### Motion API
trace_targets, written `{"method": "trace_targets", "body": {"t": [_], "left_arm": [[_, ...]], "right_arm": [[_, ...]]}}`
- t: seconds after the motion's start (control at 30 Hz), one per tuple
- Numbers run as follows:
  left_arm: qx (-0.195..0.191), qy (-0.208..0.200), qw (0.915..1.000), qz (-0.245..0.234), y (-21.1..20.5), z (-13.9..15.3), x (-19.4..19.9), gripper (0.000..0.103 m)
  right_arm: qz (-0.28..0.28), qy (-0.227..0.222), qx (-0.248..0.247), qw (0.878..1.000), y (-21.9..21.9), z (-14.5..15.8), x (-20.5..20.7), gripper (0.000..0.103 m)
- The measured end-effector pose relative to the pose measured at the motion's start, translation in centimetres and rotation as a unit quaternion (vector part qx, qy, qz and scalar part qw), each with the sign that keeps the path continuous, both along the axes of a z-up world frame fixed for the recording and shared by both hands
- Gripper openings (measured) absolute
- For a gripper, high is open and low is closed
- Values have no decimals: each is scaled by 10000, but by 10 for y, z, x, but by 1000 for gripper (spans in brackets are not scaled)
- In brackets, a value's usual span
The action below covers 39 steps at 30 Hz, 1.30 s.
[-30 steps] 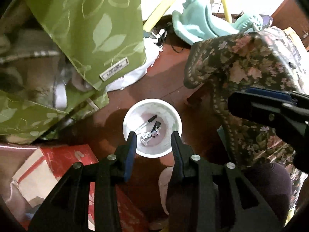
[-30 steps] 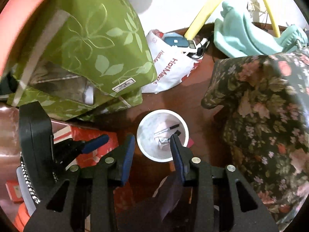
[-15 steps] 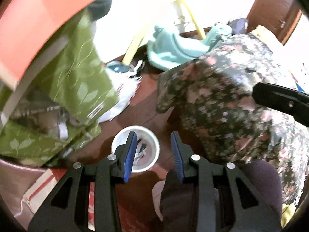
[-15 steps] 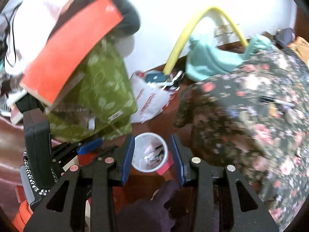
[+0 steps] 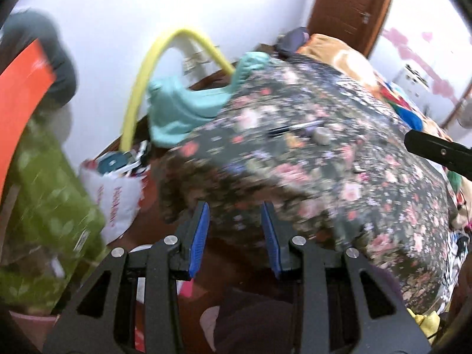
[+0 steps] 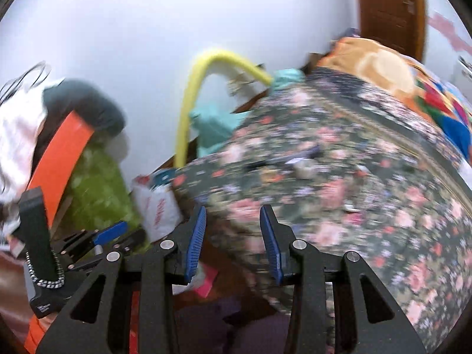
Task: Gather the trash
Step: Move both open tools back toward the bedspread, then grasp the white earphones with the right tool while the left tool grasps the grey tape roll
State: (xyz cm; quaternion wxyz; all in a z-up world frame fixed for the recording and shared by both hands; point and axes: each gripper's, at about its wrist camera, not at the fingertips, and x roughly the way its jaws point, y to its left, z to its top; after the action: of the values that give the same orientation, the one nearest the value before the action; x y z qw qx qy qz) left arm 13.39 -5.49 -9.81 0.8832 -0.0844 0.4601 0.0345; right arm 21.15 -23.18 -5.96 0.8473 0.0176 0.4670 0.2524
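Left gripper (image 5: 234, 237) jaws apart, nothing between; right gripper (image 6: 231, 240) same, empty. Both face the floral bedspread (image 5: 339, 177). On it, a pen (image 5: 295, 127) w/ a small lump, prob. crumpled trash (image 5: 321, 136), just beside it; blurry.

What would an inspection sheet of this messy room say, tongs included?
Surface: bed under a dark floral cover, blurred.
Job's things: a pen and a small grey lump lie on the cover; white bin barely visible.
Clutter: white printed bag, green leafy fabric, teal cloth.
Grippers: left tongs open, empty; right tongs open, empty.
Cables: yellow hose arches by the wall.
Surroundings: white wall, brown door.
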Motion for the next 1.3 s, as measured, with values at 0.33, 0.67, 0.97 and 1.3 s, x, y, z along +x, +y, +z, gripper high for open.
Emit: {"method": "trace_targets", "body": {"t": [0.33, 0.67, 0.97, 1.3], "left_arm": [[-14, 63, 9962, -874, -80, -6, 69, 40], [-188, 348, 9921, -1191, -123, -42, 142, 41], [-405, 573, 9911, -1133, -131, -77, 202, 41], [-252, 709, 9914, -1070, -134, -110, 234, 41]], "right_arm": [[-1333, 227, 54, 9908, -117, -18, 33, 35], [-1862, 741, 80, 9797, -175, -61, 67, 35], [-1577, 1020, 86, 9822, -160, -100, 115, 35], [-1285, 1527, -15, 9799, -133, -161, 172, 35]]}}
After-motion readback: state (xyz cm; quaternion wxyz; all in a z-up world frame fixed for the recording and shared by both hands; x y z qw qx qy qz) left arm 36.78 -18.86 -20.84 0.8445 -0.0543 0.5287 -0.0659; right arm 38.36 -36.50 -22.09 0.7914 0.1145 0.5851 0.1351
